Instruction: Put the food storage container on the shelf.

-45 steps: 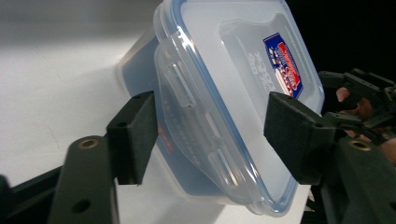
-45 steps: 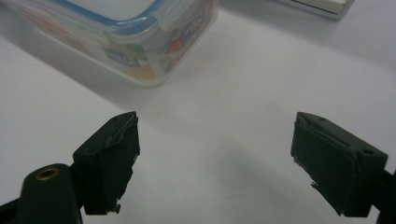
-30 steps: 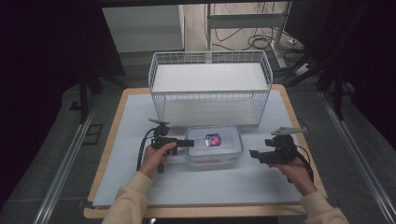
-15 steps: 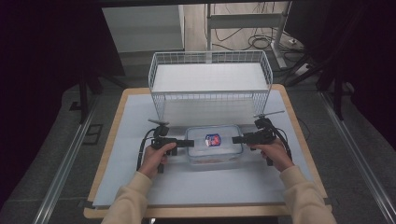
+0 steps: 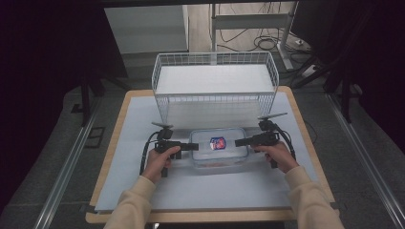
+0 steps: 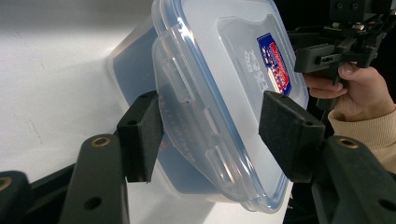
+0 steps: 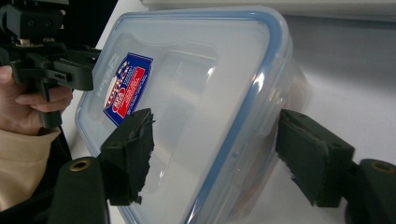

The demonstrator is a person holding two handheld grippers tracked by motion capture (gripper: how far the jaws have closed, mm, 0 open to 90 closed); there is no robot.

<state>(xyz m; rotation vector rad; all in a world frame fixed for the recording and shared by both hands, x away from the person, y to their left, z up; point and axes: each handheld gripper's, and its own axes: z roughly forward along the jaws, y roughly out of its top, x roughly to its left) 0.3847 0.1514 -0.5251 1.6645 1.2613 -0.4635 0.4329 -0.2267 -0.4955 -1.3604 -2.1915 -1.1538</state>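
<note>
- The box [image 5: 219,149] sits mid-tabletop, just before the basket [image 5: 215,86], lid [image 6: 219,84] clipped on.
- Your left gripper [image 5: 191,147] and right gripper [image 5: 240,141] gape wide astride its ends, holding nothing.
- Stiff, slick, probably light plastic; take it at the end rims.

The worktop [image 5: 143,191] is seen whole from a fixed camera set high at the person's side, faced forward and down. The lidded container [image 5: 218,149] at frame centre is shared by all three views. It is viewed very close from its left end along the left tool [image 6: 210,135], and equally close from its right end along the right tool [image 7: 215,154]. The opposite hand is caught in each close view's upper corner.
</note>
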